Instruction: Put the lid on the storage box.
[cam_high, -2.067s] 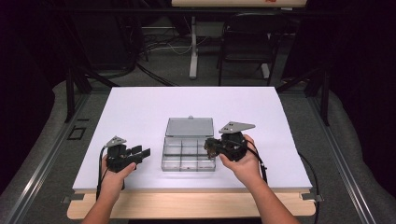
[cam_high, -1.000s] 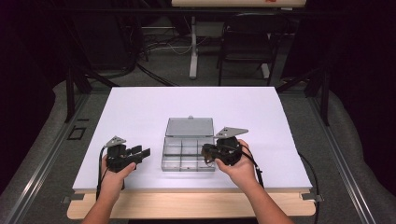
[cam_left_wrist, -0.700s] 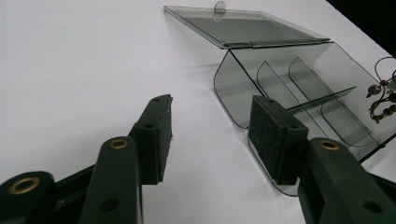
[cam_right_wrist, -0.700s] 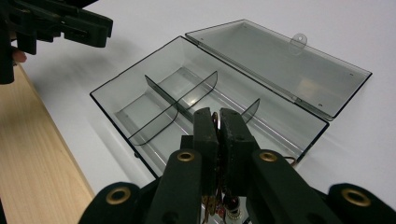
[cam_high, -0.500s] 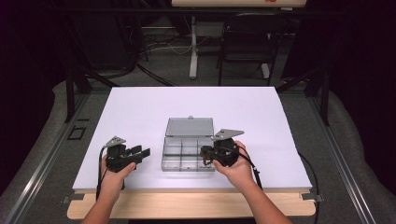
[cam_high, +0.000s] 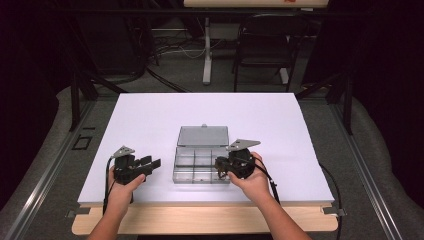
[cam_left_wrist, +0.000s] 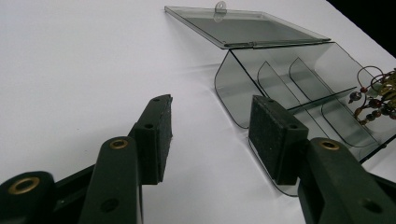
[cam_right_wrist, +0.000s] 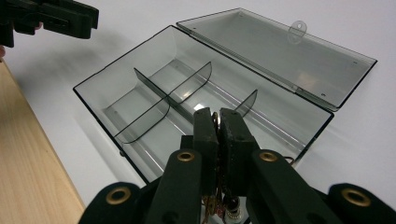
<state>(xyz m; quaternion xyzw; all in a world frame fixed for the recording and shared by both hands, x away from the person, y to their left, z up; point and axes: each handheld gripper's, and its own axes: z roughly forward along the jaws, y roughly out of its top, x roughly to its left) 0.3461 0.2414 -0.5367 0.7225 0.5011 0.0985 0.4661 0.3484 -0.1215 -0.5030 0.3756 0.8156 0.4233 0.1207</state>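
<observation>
The right claw (cam_right_wrist: 218, 122) gripped beaded jewellery (cam_left_wrist: 376, 95), mostly hidden between its jaws, over the clear box (cam_right_wrist: 140, 88); the left claw (cam_left_wrist: 210, 126) stood open.

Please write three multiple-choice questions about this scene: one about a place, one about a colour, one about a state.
1. Where is the clear box relative to the two grippers?
A between them
B left of both
C right of both

2. What colour is the table top?
A black
B white
C green

3. How is the box lid?
A shut
B taken away
C open, lying back

Answers: 1 A, the left gripper and the right gripper flank it. 2 B, it is plain white. 3 C, the lid lies flat behind the compartments.
</observation>
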